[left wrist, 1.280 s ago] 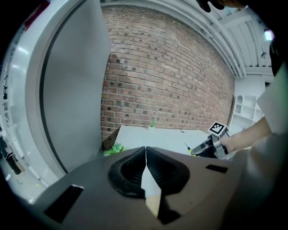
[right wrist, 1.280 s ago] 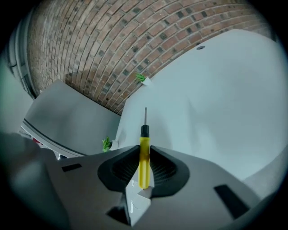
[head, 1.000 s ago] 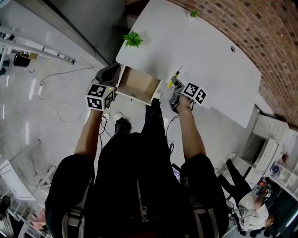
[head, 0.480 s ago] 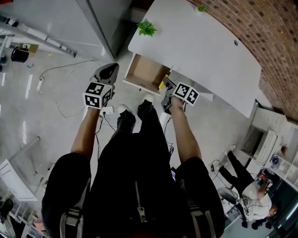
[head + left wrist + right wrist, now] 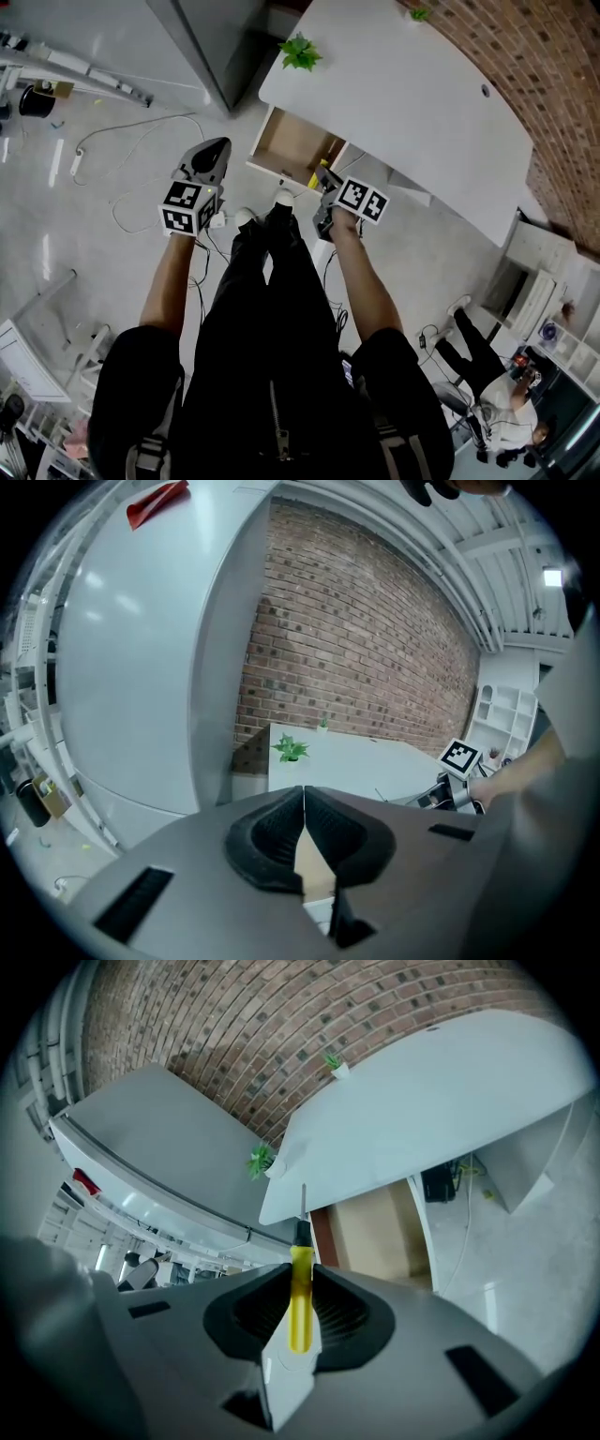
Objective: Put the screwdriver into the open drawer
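The open wooden drawer [image 5: 289,147] sticks out from under the white table [image 5: 412,103]. My right gripper [image 5: 323,180] hovers at the drawer's front right corner, shut on the screwdriver [image 5: 317,174]. In the right gripper view the yellow handle [image 5: 300,1297] is clamped between the pads, its thin shaft pointing up toward the table edge, and the drawer [image 5: 375,1232] lies just beyond. My left gripper [image 5: 210,156] hangs over the floor left of the drawer. Its jaws [image 5: 303,803] are shut with nothing between them.
A small green plant [image 5: 300,52] stands on the table's far corner. A grey cabinet [image 5: 211,37] rises left of the table. Cables [image 5: 141,150] trail over the floor at left. White shelves [image 5: 534,281] and another person [image 5: 497,394] are at the lower right.
Both grippers have drawn back toward me. The right one carried the screwdriver from the table's edge to the drawer's front right corner. The left one has drifted away from the drawer's left side.
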